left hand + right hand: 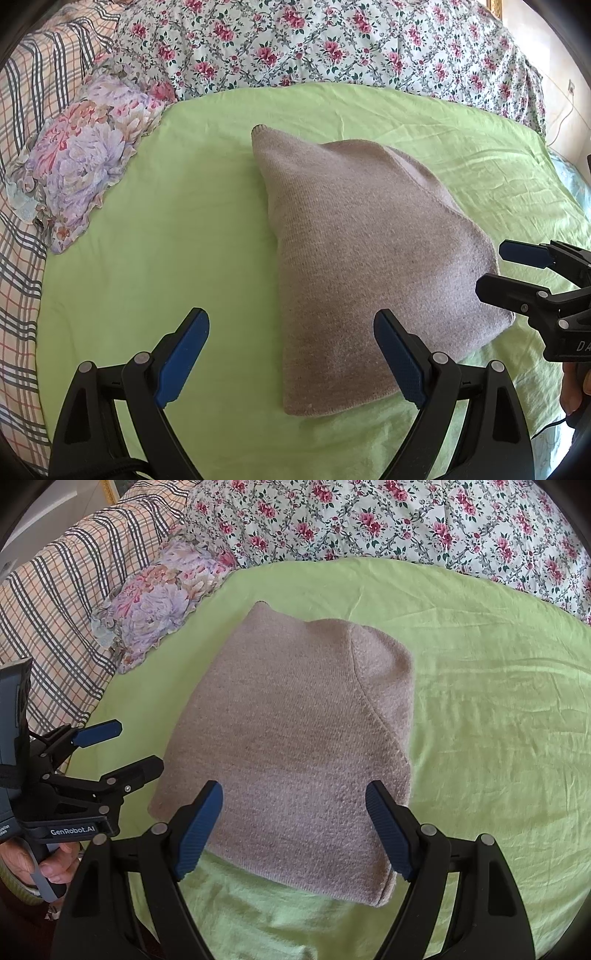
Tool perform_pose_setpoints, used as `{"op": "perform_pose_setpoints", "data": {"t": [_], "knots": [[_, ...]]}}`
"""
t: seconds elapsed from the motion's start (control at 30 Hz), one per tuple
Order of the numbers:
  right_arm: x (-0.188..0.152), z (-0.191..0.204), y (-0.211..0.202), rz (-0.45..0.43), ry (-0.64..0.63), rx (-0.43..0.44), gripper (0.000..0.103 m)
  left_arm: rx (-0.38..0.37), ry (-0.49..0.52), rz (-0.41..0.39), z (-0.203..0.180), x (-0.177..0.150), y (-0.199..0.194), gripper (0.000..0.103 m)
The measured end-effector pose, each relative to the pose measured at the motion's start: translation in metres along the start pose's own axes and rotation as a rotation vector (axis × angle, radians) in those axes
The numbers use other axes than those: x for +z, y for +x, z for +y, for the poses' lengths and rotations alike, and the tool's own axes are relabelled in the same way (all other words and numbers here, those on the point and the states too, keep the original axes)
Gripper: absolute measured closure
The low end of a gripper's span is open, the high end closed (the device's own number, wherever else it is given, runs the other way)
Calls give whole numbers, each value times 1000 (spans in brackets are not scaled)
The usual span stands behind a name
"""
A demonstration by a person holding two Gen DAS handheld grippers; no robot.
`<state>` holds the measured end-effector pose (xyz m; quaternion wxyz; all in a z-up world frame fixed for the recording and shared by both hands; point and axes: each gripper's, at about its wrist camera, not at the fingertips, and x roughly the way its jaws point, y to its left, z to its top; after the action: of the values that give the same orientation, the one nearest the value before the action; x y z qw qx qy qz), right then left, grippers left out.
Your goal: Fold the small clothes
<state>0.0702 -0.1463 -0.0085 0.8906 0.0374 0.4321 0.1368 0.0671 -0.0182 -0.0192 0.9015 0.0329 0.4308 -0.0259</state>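
1 folded sweater (295, 746), long axis seemingly pointing away.

Both wrist views down on one sweater (369, 266)

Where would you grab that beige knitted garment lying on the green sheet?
Probably the beige knitted garment at its near hem corner, coming from the near side with the right hand-held gripper. That edge is closest, looks slightly raised off the green sheet, and the jaws stand open.
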Motion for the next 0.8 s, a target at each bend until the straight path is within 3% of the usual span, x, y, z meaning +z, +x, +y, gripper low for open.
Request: {"op": "perform_pose_setpoints", "data": {"t": [0.8], "knots": [[6,-6,-2,-7,1,7,23,-14,-2,-4,0,8,-2,12]]}}
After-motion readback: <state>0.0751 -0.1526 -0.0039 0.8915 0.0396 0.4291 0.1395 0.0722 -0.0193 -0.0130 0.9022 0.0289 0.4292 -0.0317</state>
